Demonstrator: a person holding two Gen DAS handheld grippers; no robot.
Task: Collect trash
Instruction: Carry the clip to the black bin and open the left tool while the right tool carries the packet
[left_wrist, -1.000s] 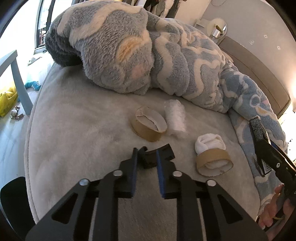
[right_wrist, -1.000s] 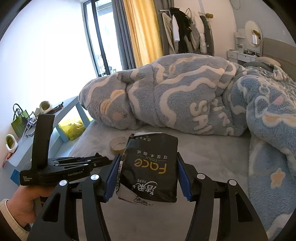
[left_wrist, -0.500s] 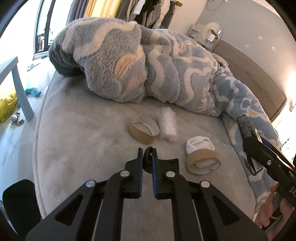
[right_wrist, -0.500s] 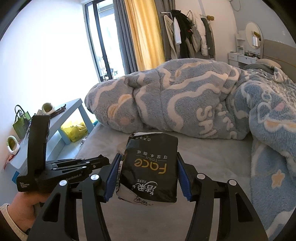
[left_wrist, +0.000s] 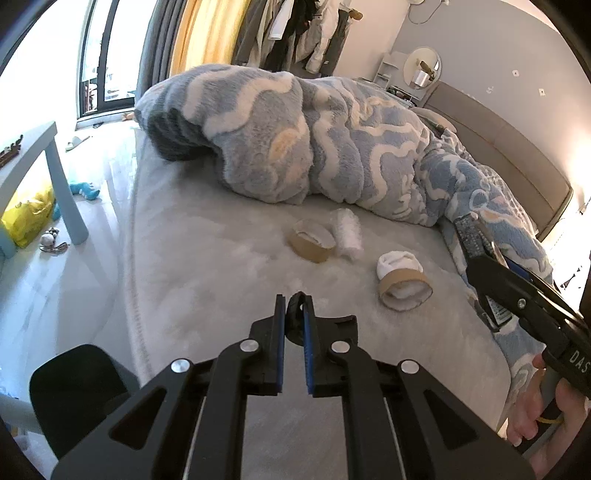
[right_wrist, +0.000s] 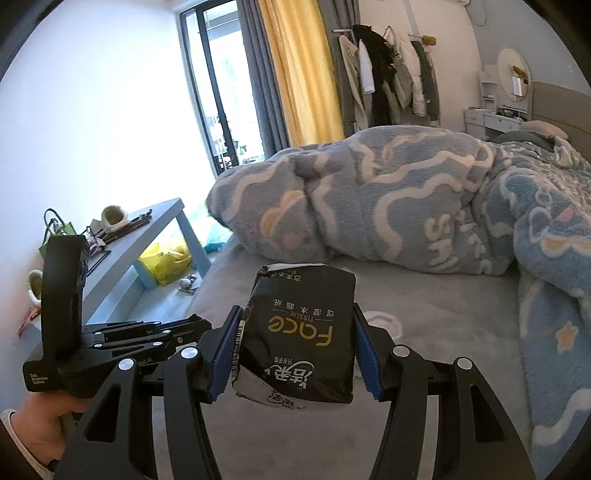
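My left gripper (left_wrist: 294, 303) is shut on a small black loop-shaped scrap (left_wrist: 296, 318), held above the grey bed (left_wrist: 207, 280). Beyond it on the bed lie a cardboard tape roll (left_wrist: 312, 240), a white crumpled wad (left_wrist: 348, 233) and a second cardboard roll stuffed with white tissue (left_wrist: 404, 284). My right gripper (right_wrist: 298, 310) is shut on a black tissue pack (right_wrist: 299, 336) with gold lettering. From the side it shows as the right gripper (left_wrist: 476, 243) at the right edge. The left gripper (right_wrist: 195, 326) appears low left, with a hand (right_wrist: 37, 417) around its handle.
A thick blue and white blanket (left_wrist: 295, 140) is heaped across the far side of the bed. A light blue side table (left_wrist: 33, 158) stands on the left with a yellow bag (left_wrist: 26, 218) under it. A black rounded object (left_wrist: 74, 387) sits at the bed's near left corner.
The left jaws closed tight on the black scrap. Both grippers drew back and rose from the bed, so the rolls look farther away. The right grip on the tissue pack is unchanged.
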